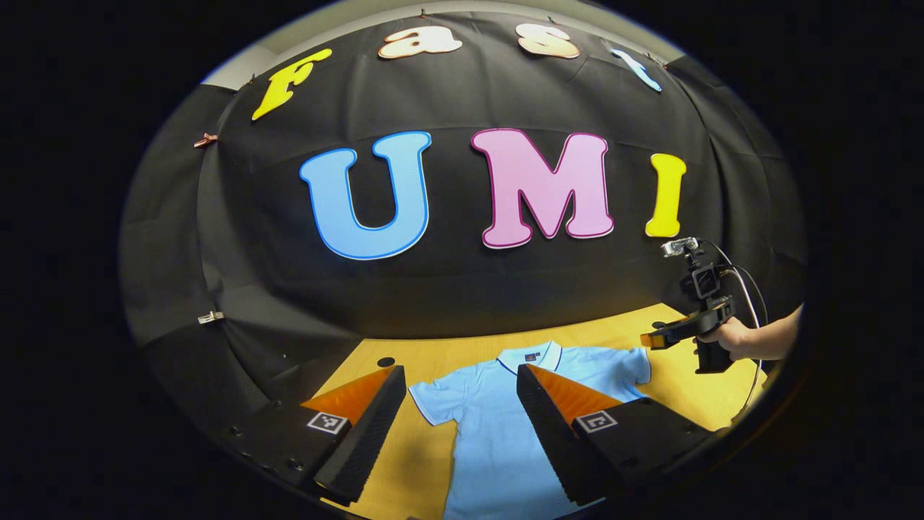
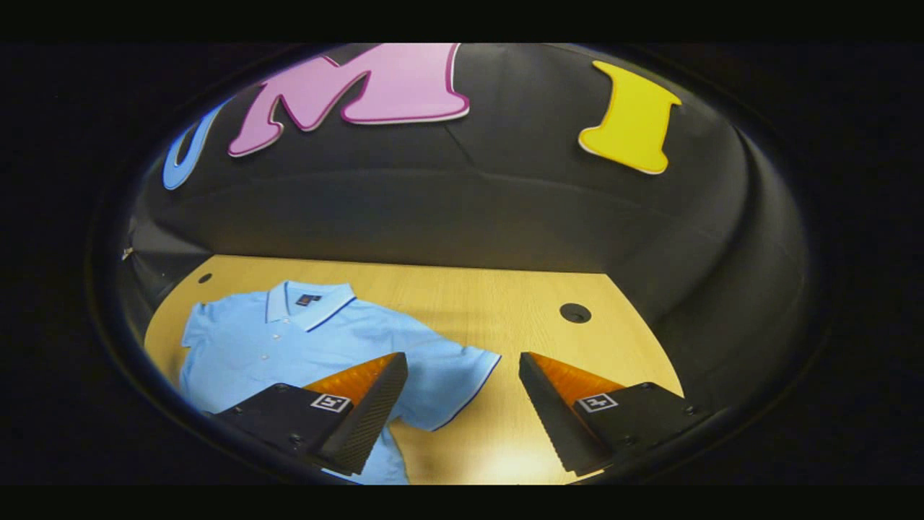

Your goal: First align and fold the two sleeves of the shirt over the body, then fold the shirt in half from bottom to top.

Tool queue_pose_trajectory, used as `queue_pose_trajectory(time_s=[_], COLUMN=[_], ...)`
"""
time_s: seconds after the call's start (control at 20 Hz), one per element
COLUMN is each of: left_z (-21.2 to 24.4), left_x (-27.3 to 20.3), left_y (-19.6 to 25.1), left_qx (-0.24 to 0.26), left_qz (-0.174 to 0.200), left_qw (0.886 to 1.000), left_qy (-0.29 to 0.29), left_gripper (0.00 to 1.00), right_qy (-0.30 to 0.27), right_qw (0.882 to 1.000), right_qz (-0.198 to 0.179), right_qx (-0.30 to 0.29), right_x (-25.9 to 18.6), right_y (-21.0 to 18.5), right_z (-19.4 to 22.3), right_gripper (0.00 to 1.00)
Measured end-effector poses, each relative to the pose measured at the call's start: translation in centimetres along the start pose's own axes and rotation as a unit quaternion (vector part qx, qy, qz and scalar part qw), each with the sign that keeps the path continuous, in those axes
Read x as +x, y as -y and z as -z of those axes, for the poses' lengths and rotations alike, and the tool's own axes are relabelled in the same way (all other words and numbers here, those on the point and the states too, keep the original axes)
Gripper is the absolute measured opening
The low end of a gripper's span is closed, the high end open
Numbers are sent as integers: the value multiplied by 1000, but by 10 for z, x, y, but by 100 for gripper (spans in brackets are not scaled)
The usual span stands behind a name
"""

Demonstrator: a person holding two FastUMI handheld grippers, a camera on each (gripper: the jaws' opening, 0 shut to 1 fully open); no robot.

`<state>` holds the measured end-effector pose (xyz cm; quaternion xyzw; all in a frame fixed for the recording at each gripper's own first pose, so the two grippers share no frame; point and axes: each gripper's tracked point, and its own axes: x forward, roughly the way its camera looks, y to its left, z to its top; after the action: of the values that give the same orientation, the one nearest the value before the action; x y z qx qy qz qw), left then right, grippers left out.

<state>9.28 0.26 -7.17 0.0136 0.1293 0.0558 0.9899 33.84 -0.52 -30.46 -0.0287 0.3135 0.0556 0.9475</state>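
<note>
Black cloth wall point(image 1: 462, 289), wood table point(image 2: 462, 303) w/ round holes point(image 2: 575, 313)

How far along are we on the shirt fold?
Nothing is folded yet: the shirt lies flat on the table, both sleeves spread out. The left hand-held gripper and right hand-held gripper hover open above it, holding nothing. Both sleeve folds and the bottom-to-top fold remain.

Before me lies a light wooden tabletop point(image 2: 462, 303) with two round dark holes: one point(image 2: 575, 313) near its far right edge, another point(image 2: 205, 277) at its far left corner. A black cloth wall point(image 1: 462, 289) rises behind it, touching its far edge.
</note>
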Motion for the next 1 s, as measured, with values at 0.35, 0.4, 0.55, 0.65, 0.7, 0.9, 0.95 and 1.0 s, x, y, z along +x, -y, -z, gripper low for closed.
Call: queue_pose_trajectory(time_s=[0.35,0.4,0.55,0.65,0.7,0.9,0.95,1.0], left_z=[11,9,11,14,15,22,26,30], left_x=[26,27,30,31,30,31,29,27], left_y=[4,3,-2,-3,-5,-6,-7,-9], left_qx=[-8,-10,-12,-12,-12,-12,-13,-14], left_qz=[-3,-4,-11,-16,-19,-23,-25,-26], left_qw=[1000,1000,1000,1000,999,999,999,999], left_qy=[-20,-20,-21,-22,-23,-27,-30,-32], left_gripper=[99,99,99,99,99,99,99,99], right_qy=[-74,-81,-82,-82,-80,-75,-74,-72], right_qw=[997,997,996,995,995,996,996,996], right_qz=[13,7,-4,-1,-6,-13,-10,-12], right_qx=[-1,-1,35,54,52,51,48,47], right_x=[70,70,74,78,76,73,73,72], right_y=[2,2,-3,-1,-3,-10,-11,-14], right_z=[51,56,56,54,55,51,50,50], right_gripper=[98,97,96,87,78,30,14,14])
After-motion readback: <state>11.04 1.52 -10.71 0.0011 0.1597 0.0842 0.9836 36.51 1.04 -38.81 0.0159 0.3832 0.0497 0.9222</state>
